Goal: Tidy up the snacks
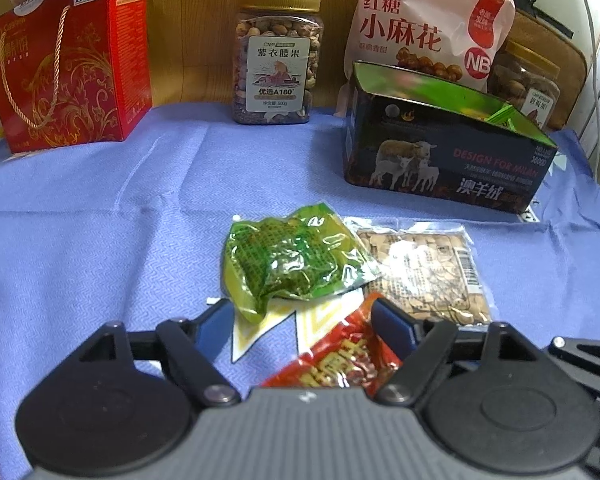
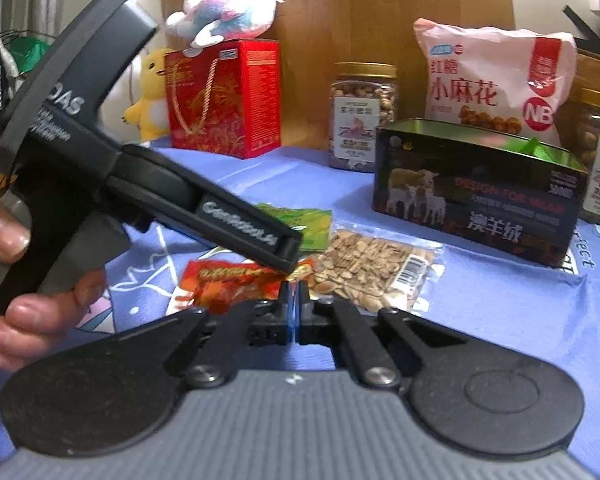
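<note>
Left wrist view gets the whole blue cloth (image 1: 100,220) and all three loose packets, the right one doesn't: the other gripper's body blocks most of the green packet (image 2: 300,224) there. Right wrist view does give two plush toys, a pink-and-blue one (image 2: 228,8) on the red gift box (image 2: 224,100) and a yellow one (image 2: 150,96) beside it.

Counting, big to small: one pink snack bag (image 1: 424,28), one gift box, one open dark tin (image 1: 444,152), two nut jars (image 1: 276,60) (image 1: 528,84), three packets.

Left gripper (image 1: 300,320) is spread wide over the red packet (image 1: 340,360). Right gripper (image 2: 295,292) is clenched tight at that packet's corner, seeds packet (image 2: 372,272) just beside.
</note>
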